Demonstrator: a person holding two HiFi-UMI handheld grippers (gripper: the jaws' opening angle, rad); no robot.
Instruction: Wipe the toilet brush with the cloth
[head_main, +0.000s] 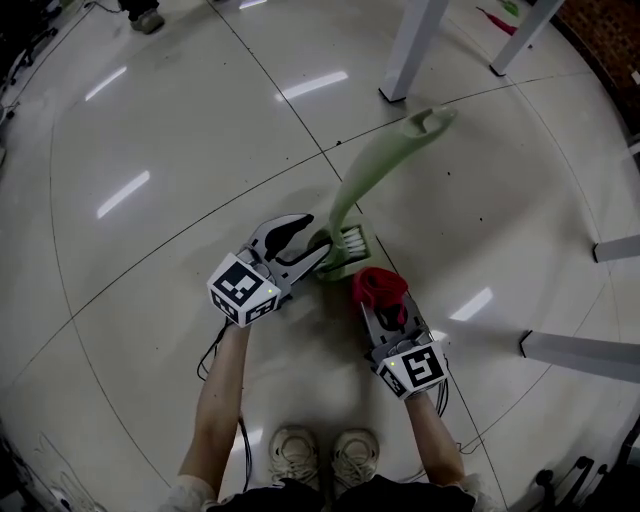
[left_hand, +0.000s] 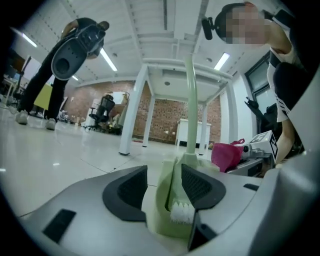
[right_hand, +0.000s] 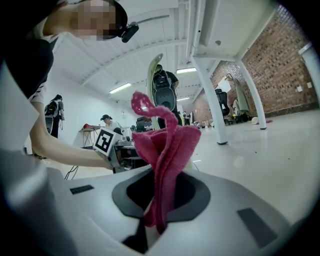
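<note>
So both forearms (head_main: 222, 390) reach out low, side by side. The left gripper (head_main: 318, 240) angles in toward the right one, jaws standing wide apart either side of the bristle end of the toilet brush (head_main: 365, 175), not squeezing it. The right gripper (head_main: 388, 312) points straight ahead, jaws clamped on the red cloth (head_main: 380, 285).

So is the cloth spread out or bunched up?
Bunched up: the red cloth stands in crumpled folds, pinched between the right gripper's jaws.
</note>
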